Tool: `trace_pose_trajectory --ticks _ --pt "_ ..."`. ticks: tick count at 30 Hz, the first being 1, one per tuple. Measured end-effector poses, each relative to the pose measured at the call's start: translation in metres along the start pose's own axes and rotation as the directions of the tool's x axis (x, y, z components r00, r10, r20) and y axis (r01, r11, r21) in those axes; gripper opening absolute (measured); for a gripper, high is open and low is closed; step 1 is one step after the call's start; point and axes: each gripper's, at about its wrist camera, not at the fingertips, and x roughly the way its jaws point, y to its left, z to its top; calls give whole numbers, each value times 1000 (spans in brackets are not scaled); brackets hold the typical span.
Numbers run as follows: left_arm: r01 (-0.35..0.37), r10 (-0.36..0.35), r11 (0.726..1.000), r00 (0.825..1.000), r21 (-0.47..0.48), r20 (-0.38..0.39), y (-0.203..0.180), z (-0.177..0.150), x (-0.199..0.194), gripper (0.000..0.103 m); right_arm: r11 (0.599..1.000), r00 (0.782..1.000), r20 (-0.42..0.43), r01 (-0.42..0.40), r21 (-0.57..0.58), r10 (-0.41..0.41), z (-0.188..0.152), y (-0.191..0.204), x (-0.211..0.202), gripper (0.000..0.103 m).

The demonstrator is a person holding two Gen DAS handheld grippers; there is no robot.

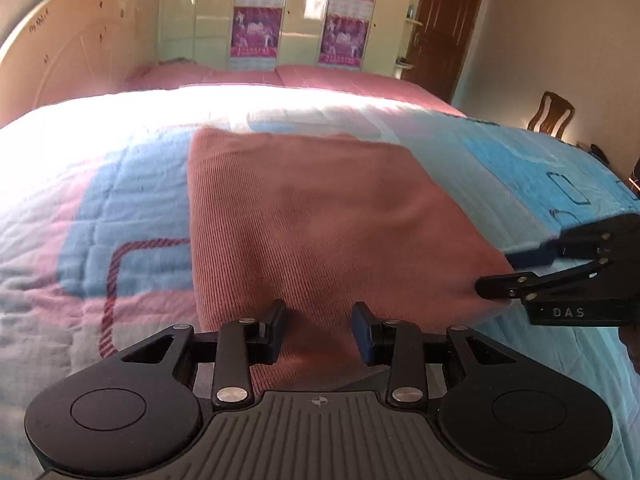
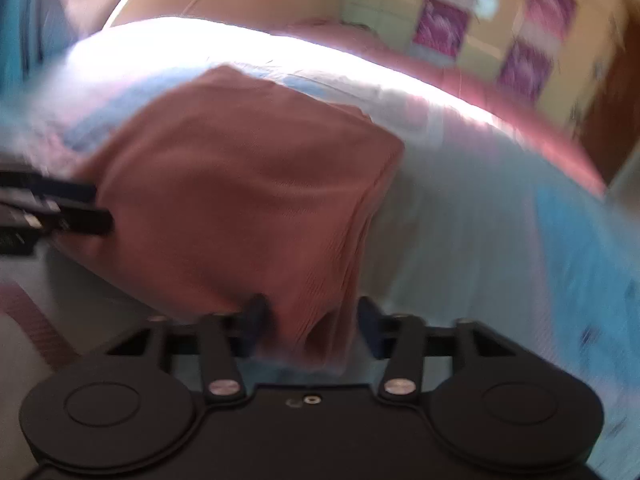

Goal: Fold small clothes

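With the pink garment (image 1: 320,216) spread on the quilt (image 1: 120,184), your left gripper (image 1: 320,330) and right gripper (image 2: 310,326) each straddle a near-edge bunch, apparently loosely, so a lift could slip and spoil the fold.

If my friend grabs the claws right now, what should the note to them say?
Left claw: open, over the near edge of the pink cloth, not pinching it.
Right claw: open, with the cloth's layered right corner between its jaws.
The cloth lies on the quilt and already seems folded into a rectangle.
Left to do: maybe one more fold, then smooth it.
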Motion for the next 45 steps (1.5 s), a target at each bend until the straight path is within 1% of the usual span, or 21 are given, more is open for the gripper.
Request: trace_pose_trajectory --ticks 2,4,7,9,11,14,16,19,20,22,25,29,30,31,32,33,36,38,41,43,45 --pt "-5 5 1000 1000 0 -2 0 -2 -1 36 999 999 3 -34 30 34 -2 -5 2 23" --pt "-4 4 1000 1000 1 -3 1 -3 -3 36 996 997 7 -80 45 80 -4 -10 8 4" --pt "-8 8 1000 1000 13 1 0 2 -11 36 996 998 28 -63 70 61 -5 -23 3 4" --pt "-11 13 1000 998 29 -61 -3 1 -5 36 997 999 28 -46 55 44 -6 -28 -3 4" --pt "-9 12 1000 994 30 -110 -5 -9 3 36 998 998 -17 -51 47 52 -10 -25 10 4" --pt "-6 8 1000 996 24 -94 -5 -13 -10 36 1000 1000 -13 -13 4 13 -12 -15 15 6" --pt "-15 17 1000 995 26 -97 -4 -17 -15 36 1000 1000 5 21 5 -21 -11 -13 2 20" --pt "-31 31 999 995 -5 -97 -2 -24 -12 36 999 996 90 -30 38 26 -12 -8 -23 17" --pt "-42 41 999 995 -11 -91 -3 -26 -10 36 998 995 84 -52 31 49 -14 -4 -21 15" --pt "-67 67 998 995 -2 -80 -7 -31 -8 36 1000 1000 -2 -24 10 24 -23 2 -1 13" --pt "-119 120 993 990 17 -75 -22 -33 -18 36 995 999 -15 -39 92 40 -31 -9 1 12" --pt "-155 155 988 988 -15 -4 -44 -41 -61 38 989 995 86 -56 140 44 -43 -14 -50 15" --pt "-175 175 984 984 -23 16 -50 -44 -71 64 986 994 97 -58 155 43 -47 -15 -59 20" --pt "-206 208 978 977 -35 53 -58 -49 -85 100 983 992 116 -62 172 42 -53 -16 -71 40" --pt "-232 235 972 967 -41 96 -66 -54 -97 103 979 990 140 -60 193 33 -60 -18 -84 59" --pt "-245 248 969 961 -37 121 -72 -57 -108 103 975 984 175 -48 219 9 -68 -18 -98 94" --pt "-247 249 968 959 -38 135 -90 -66 -136 103 970 975 221 -49 239 -5 -84 -27 -130 84" --pt "-248 251 968 956 -35 154 -101 -71 -155 103 966 974 226 -46 253 -13 -98 -26 -150 84" --pt "-250 253 967 950 -43 184 -114 -79 -185 103 973 967 251 -13 232 -47 -118 -21 -184 90" --pt "-243 248 969 949 -49 193 -122 -85 -204 103 972 961 271 -15 233 -50 -129 -21 -206 100" --pt "-249 254 967 945 -52 205 -133 -95 -224 103 972 955 292 -20 235 -51 -138 -16 -225 102"
